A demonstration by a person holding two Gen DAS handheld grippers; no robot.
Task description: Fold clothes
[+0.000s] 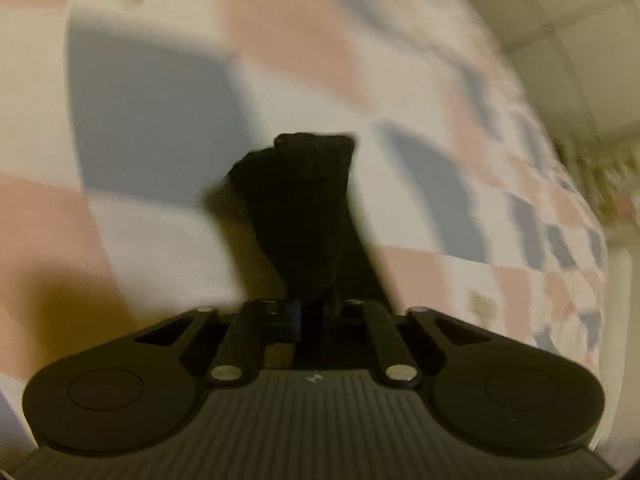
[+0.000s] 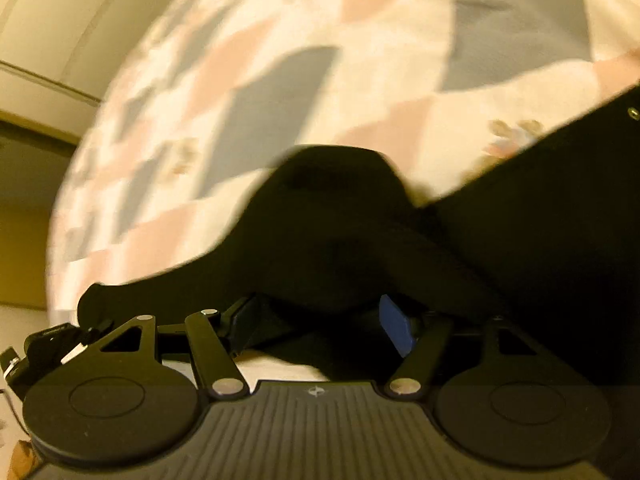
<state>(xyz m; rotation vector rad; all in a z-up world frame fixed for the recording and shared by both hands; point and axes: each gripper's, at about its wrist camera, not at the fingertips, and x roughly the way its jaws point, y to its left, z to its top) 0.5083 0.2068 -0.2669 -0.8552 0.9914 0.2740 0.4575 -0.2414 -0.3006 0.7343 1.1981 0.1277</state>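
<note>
Above a checked bedspread [image 1: 152,120], the left hand-held gripper [image 1: 316,312] pinches a black garment [image 1: 312,216]; the right hand-held gripper [image 2: 320,320] stands wide, the garment draped across it.

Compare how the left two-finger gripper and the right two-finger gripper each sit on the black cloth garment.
The left two-finger gripper has its fingers drawn together on a narrow bunch of the black cloth garment, while the right two-finger gripper has its fingers spread apart with cloth lying between them. The left's cloth stands up as a slim strip; the right's spreads wide across the view. Both hang over the pink, grey and white checked bedspread.
</note>
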